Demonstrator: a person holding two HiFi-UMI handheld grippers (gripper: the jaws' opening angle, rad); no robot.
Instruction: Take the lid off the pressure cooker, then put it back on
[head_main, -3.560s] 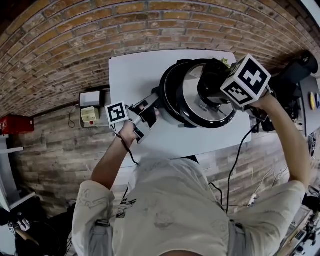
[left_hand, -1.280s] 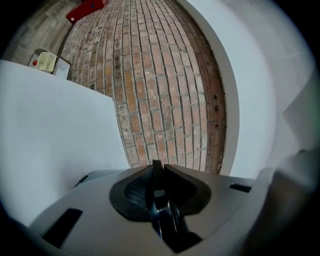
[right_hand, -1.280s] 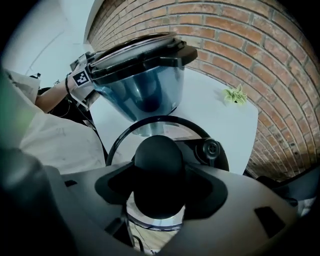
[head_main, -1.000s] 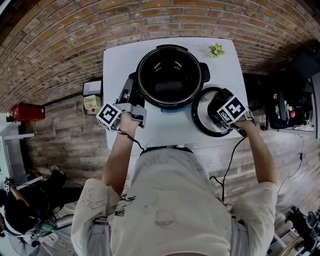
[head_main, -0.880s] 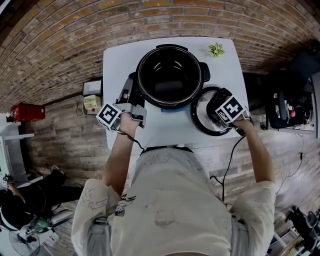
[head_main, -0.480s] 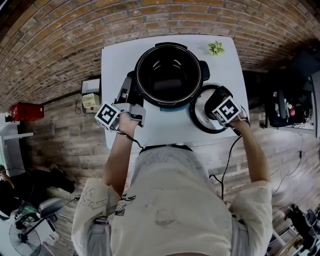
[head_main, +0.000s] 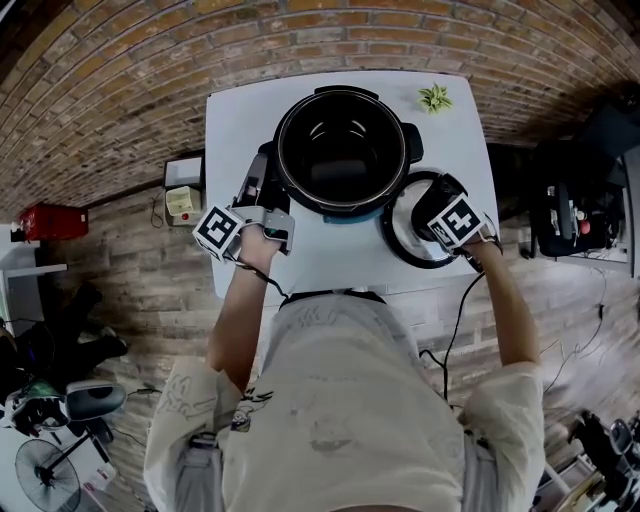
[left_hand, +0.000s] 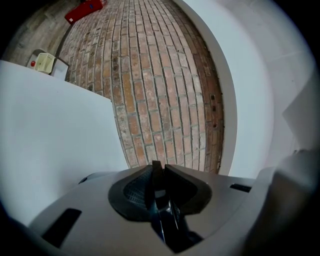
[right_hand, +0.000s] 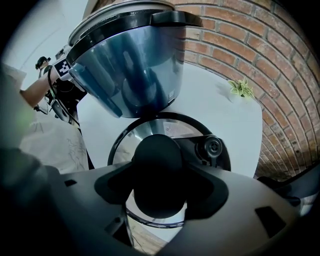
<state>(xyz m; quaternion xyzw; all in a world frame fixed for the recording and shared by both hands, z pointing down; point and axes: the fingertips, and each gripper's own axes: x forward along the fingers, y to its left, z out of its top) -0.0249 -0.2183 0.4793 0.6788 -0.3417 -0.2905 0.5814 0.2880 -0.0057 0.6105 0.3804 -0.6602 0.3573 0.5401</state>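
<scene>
We logged one pressure cooker (head_main: 345, 150), open, its pot dark inside, standing on the white bench (head_main: 240, 110). Its lid (head_main: 400, 240) was off, knob upward, just right of the cooker near the bench's front edge. We could not tell whether it rested there or hung just clear. We judged removal complete and replacement outstanding. The right claw (right_hand: 159, 192) pointed down, spread wide, and was clenched on the lid's black knob (right_hand: 156, 160). The left claw (left_hand: 158, 182) lay level, nearly together, nipping the cooker's thin dark side handle (left_hand: 161, 215), with its jaws just eased slightly wider.
</scene>
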